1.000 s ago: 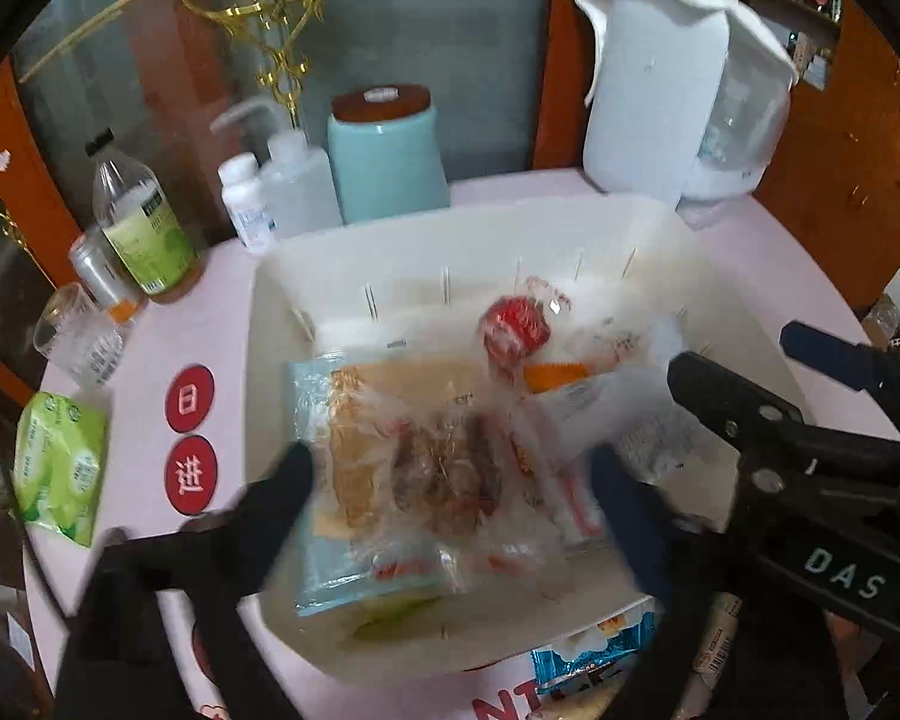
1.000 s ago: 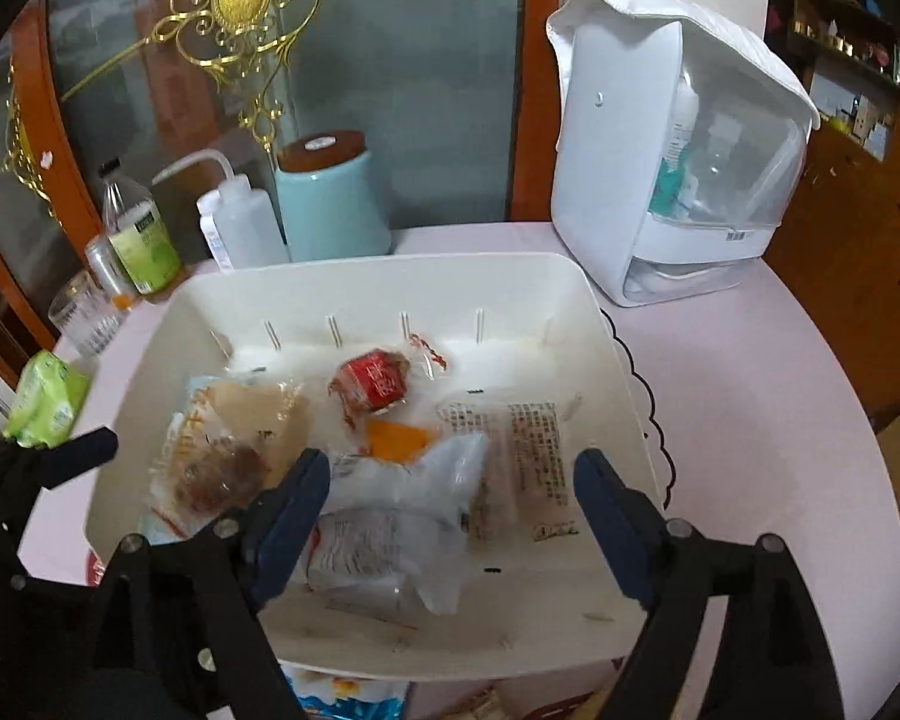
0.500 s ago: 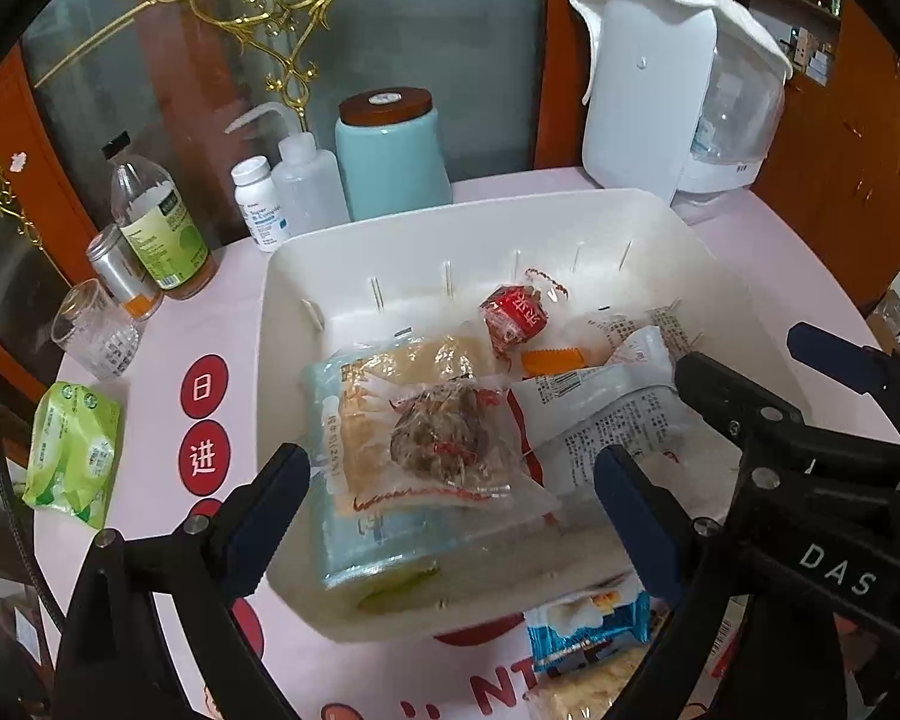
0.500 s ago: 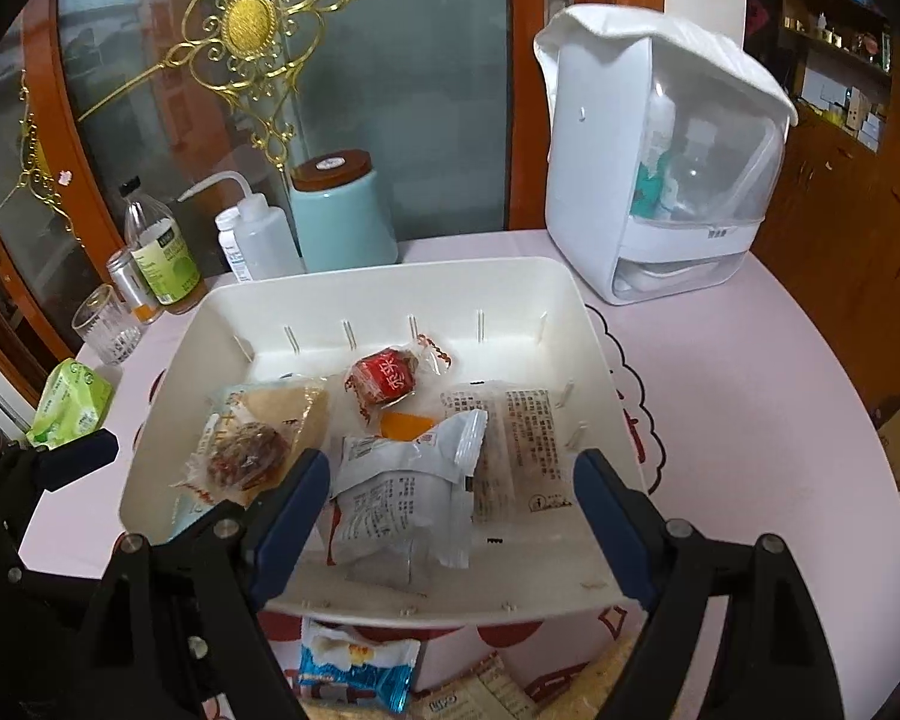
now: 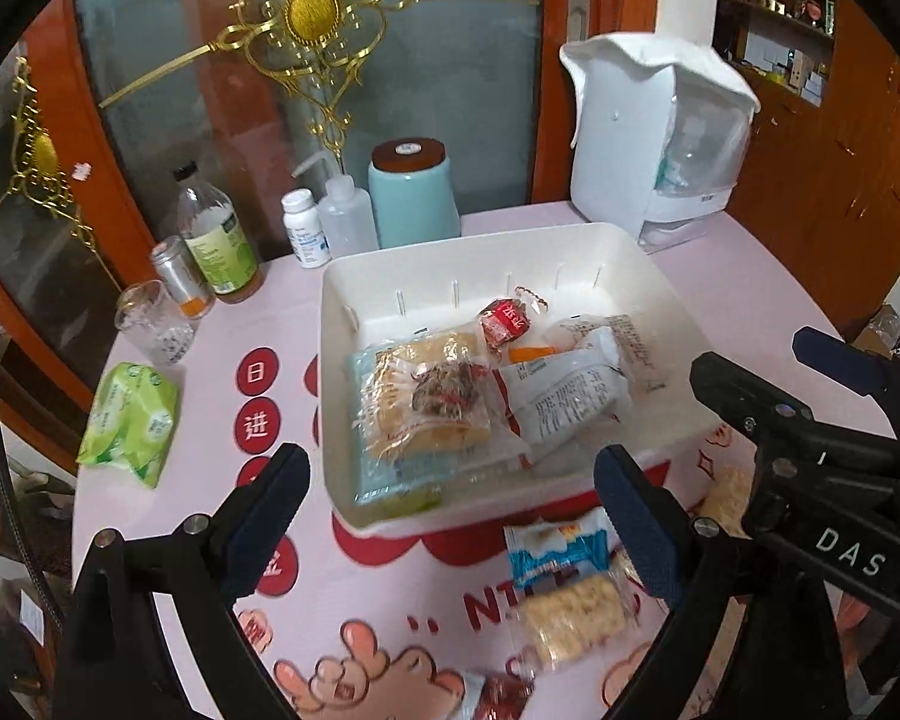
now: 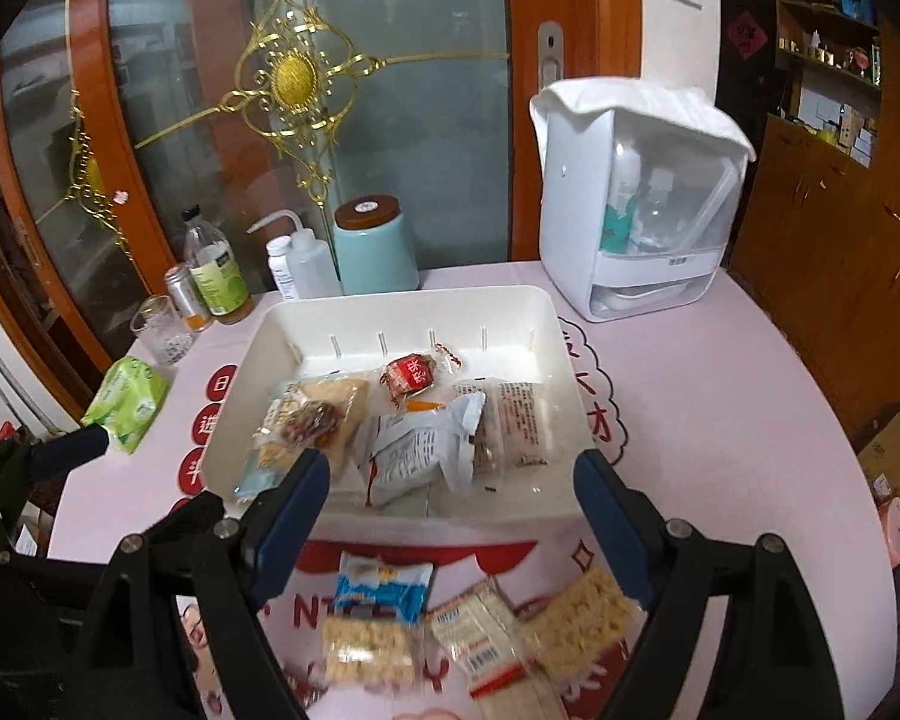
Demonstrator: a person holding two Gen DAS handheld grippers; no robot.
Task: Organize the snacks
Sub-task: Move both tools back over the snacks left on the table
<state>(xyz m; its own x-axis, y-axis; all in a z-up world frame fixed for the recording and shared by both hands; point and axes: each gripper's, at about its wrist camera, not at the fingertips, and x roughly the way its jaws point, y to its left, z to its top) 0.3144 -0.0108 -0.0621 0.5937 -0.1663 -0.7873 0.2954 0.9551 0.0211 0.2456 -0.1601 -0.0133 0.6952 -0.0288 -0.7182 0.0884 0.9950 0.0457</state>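
Tongs (image 5: 450, 516) gaping above table, bin (image 5: 684, 324) rim just ahead

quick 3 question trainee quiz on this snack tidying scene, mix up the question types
1. True or false: both the left tongs and the right tongs are open and hold nothing.
2. Where does the small red-wrapped snack lie? A) in the white bin B) on the tablecloth C) in the tongs
3. Fill in: the blue-and-white snack packet lies on the table, ____ the bin.

Key: 1 true; 2 A; 3 outside (in front of it)
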